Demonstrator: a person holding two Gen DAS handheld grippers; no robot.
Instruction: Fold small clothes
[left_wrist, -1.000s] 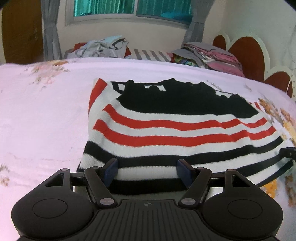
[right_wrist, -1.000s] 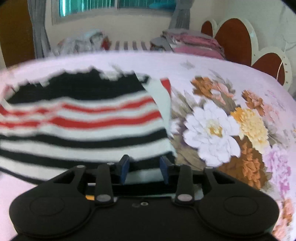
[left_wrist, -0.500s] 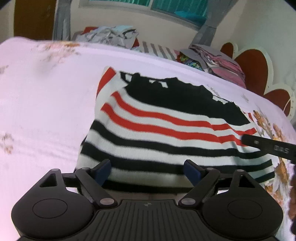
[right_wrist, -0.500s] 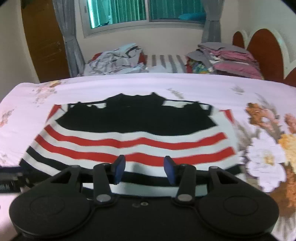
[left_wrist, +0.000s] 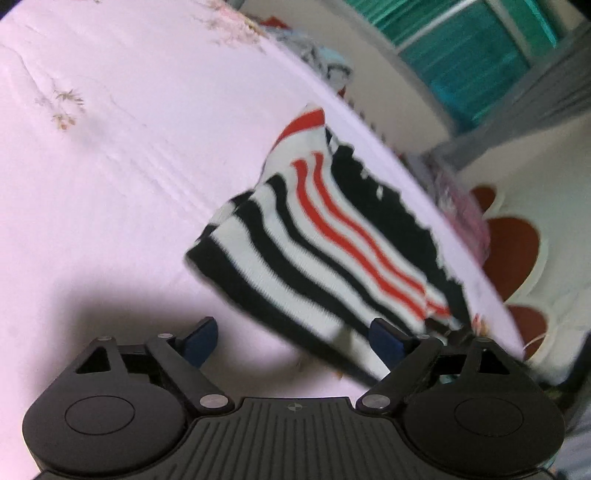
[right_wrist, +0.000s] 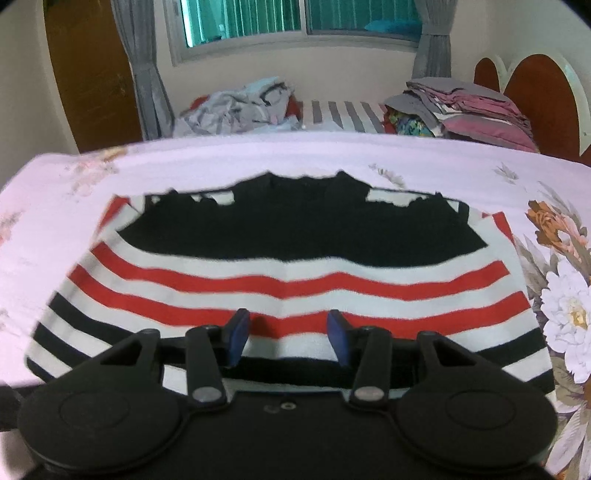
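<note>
Striped knitted sweater (right_wrist: 288, 280) in black, white and red is laid flat on the pink floral bedsheet (right_wrist: 229, 155). At its left edge, the left gripper (left_wrist: 295, 339) is seen tilted, its jaws opening wide with only the hem corner and sheet beneath them. Further right, the right gripper (right_wrist: 288, 336) is held over the lower hem, jaws parted, nothing clamped.

Black-, white- and red-striped sweater (right_wrist: 288, 266), floral pink bedsheet (right_wrist: 461, 170)
</note>
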